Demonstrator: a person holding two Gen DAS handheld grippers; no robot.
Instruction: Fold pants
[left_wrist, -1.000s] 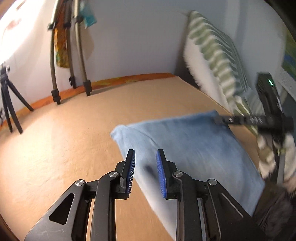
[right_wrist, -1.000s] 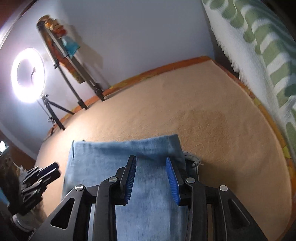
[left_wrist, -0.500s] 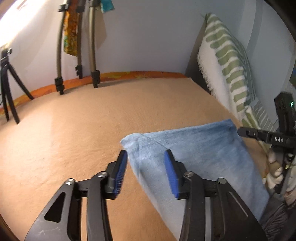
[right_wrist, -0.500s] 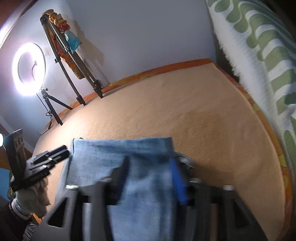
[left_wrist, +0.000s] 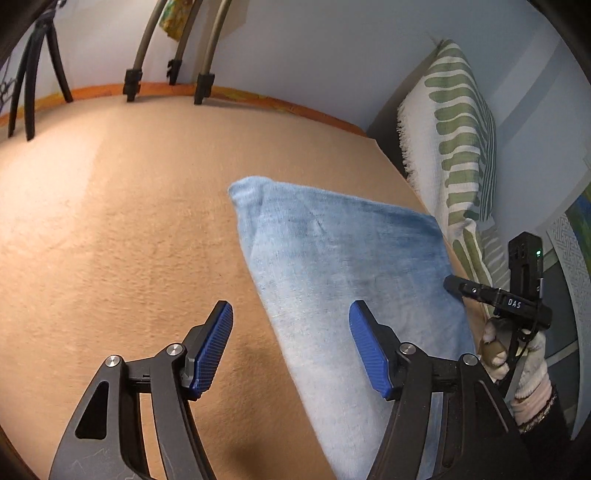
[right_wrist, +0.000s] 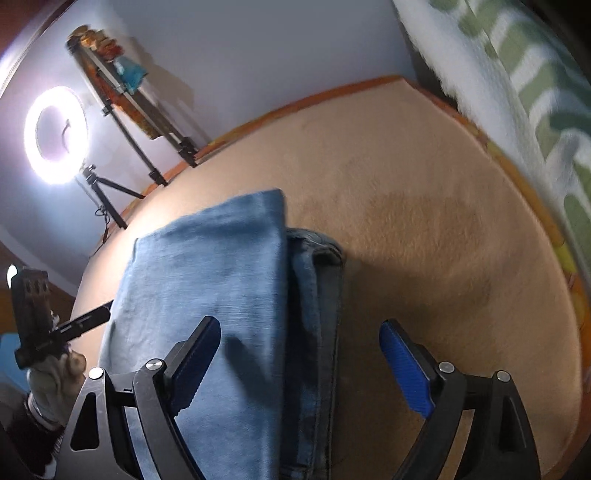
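Note:
Light blue denim pants (left_wrist: 343, 266) lie folded into a flat stack on the tan bed cover (left_wrist: 122, 221). My left gripper (left_wrist: 291, 345) hovers over the stack's near left edge, its jaws opening, pads off the cloth. In the right wrist view the same pants (right_wrist: 218, 280) show a darker waistband edge (right_wrist: 317, 280) along their right side. My right gripper (right_wrist: 299, 362) straddles that edge with its jaws opening wide and nothing pressed between the pads. The other gripper (left_wrist: 517, 295), held by a gloved hand, appears at the left view's right edge.
A green-and-white patterned pillow (left_wrist: 461, 140) leans on the headboard to the right of the pants. Tripod legs (left_wrist: 166, 48) stand along the wall at the far bed edge. A lit ring light (right_wrist: 55, 136) on a tripod stands at the far left.
Both grippers went from nearly shut to wide apart and sank a little toward the pants. The left gripper rolled, so the bed now looks tilted.

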